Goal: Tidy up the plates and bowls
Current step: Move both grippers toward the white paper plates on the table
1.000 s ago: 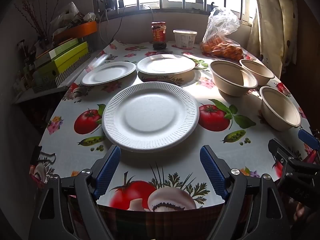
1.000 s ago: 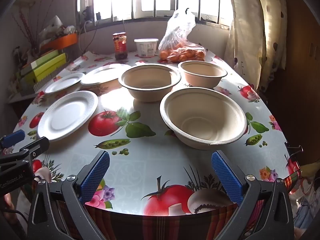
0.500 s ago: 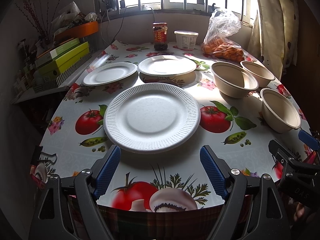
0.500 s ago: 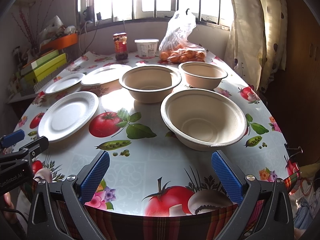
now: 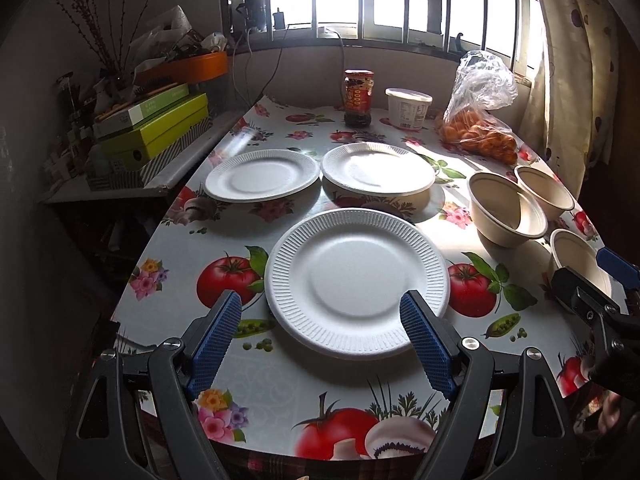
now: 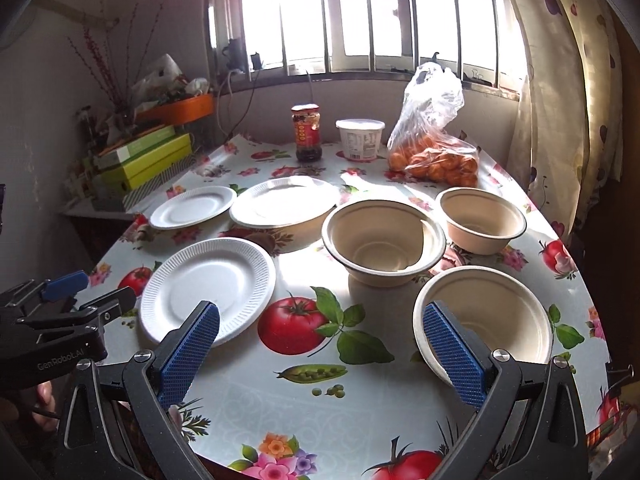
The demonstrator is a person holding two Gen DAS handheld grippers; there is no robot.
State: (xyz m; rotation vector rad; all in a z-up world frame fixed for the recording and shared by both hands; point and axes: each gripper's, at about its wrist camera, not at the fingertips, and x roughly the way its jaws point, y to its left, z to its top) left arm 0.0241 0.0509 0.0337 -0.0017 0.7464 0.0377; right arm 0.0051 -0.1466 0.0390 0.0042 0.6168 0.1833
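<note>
Three white foam plates lie on the table: a near plate (image 5: 358,288) (image 6: 208,288), a far left plate (image 5: 262,174) (image 6: 194,206), and a far middle plate (image 5: 378,168) (image 6: 284,202) that rests on top of a patterned bowl. Three beige bowls stand to the right: a near one (image 6: 486,322) (image 5: 580,262), a middle one (image 6: 384,240) (image 5: 506,208) and a far one (image 6: 480,220) (image 5: 546,192). My left gripper (image 5: 322,334) is open and empty, its fingertips over the near plate's front edge. My right gripper (image 6: 318,346) is open and empty, its right fingertip in front of the near bowl's rim.
A sauce jar (image 5: 359,98), a white tub (image 5: 408,108) and a bag of oranges (image 5: 478,120) stand at the table's far end under the window. Stacked green boxes (image 5: 154,128) sit on a side shelf at left. A curtain (image 6: 560,80) hangs at right.
Both grippers have moved forward and up over the table. The left now reaches the near plate's front edge; the right has closed in on the near bowl. No object has moved.
</note>
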